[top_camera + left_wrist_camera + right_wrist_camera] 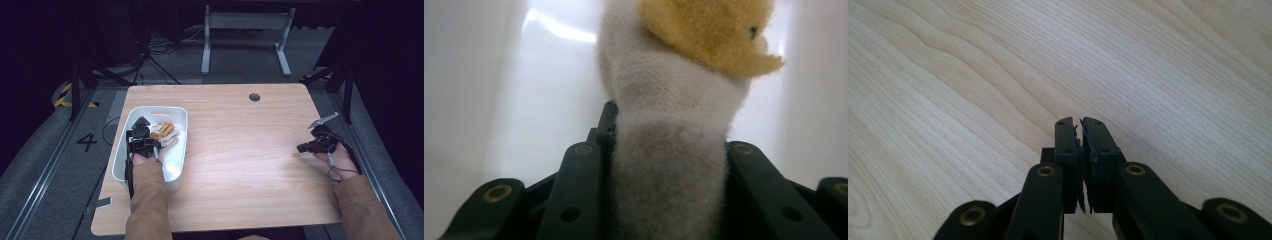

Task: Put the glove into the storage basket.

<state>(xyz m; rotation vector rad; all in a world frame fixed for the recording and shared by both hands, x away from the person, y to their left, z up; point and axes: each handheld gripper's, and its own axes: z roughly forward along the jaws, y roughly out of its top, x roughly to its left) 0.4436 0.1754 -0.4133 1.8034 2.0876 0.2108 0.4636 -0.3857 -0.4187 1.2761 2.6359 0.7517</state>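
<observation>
The plush toy [674, 130] is in the white bin [176, 181] at the table's left side, and the left gripper [141, 125] has its jaws clamped on it. In the left gripper view the pale, fuzzy body bulges up between the two black jaws, with an orange-tan part [709, 30] above them. From above, more orange and cream plush [164, 134] lies just beside the gripper's tip inside the bin; I can't tell whether that is the same toy or another one.

It looks light and very soft. The pile gives under the jaws, so I'd judge the grip secure enough for lifting, though a limp body like this will sag and swing once it clears the bin. The thick pale middle, where it is pinched now, seems the best place to hold it. A thin limb would likely slip out or stretch. There is no risk of breakage.

The bin's walls stand close on both sides of the jaws, so a lift wants to go straight up before moving sideways, or the toy may drag on the rim.

The right gripper [304, 148] rests near the table's right edge, well apart from the bin, its jaws pressed together on nothing over bare wood [973, 75]. The tabletop between is clear apart from a small dark grommet [254, 97] near the far edge.
</observation>
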